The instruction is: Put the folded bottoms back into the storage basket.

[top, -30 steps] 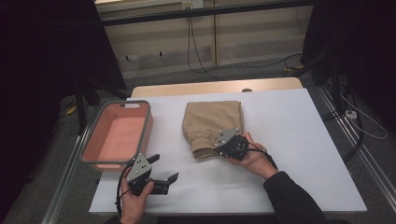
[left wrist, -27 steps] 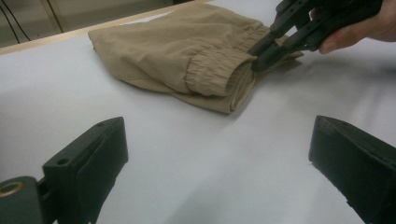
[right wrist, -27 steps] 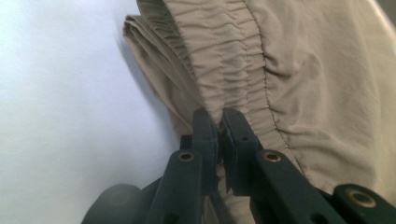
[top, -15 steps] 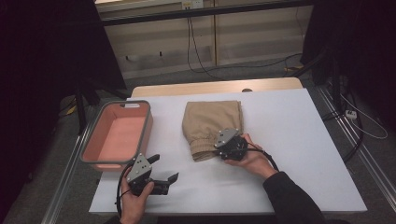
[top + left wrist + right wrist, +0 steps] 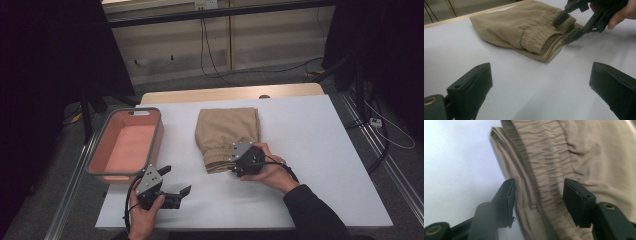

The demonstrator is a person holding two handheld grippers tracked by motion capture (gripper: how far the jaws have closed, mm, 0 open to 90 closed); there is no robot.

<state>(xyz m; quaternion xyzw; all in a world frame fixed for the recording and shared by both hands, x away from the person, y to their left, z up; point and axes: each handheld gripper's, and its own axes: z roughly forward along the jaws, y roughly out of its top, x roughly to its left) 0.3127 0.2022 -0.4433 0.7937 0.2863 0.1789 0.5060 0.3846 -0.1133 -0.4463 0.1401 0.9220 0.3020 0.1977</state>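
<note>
Garment: folded tan trousers [image 5: 228, 136] at mid-table on the white table [image 5: 320, 145], gathered waistband nearest the person.
Right gripper [image 5: 239, 161]: jaws apart — straddling the waistband edge.
Left gripper [image 5: 176, 186]: jaws wide, holding nothing — beside pink bin [image 5: 126, 145].

Matt tan cloth garment [image 5: 228, 135] with gathered ribbed band lies on smooth white table [image 5: 320, 145]; pink tray [image 5: 125, 147] looks plastic.

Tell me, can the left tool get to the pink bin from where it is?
Probably yes. The left tool is open, holds nothing, and sits on the white table just in front of the pink bin. Nothing lies between them. The folded tan pants are off to the other side.
</note>
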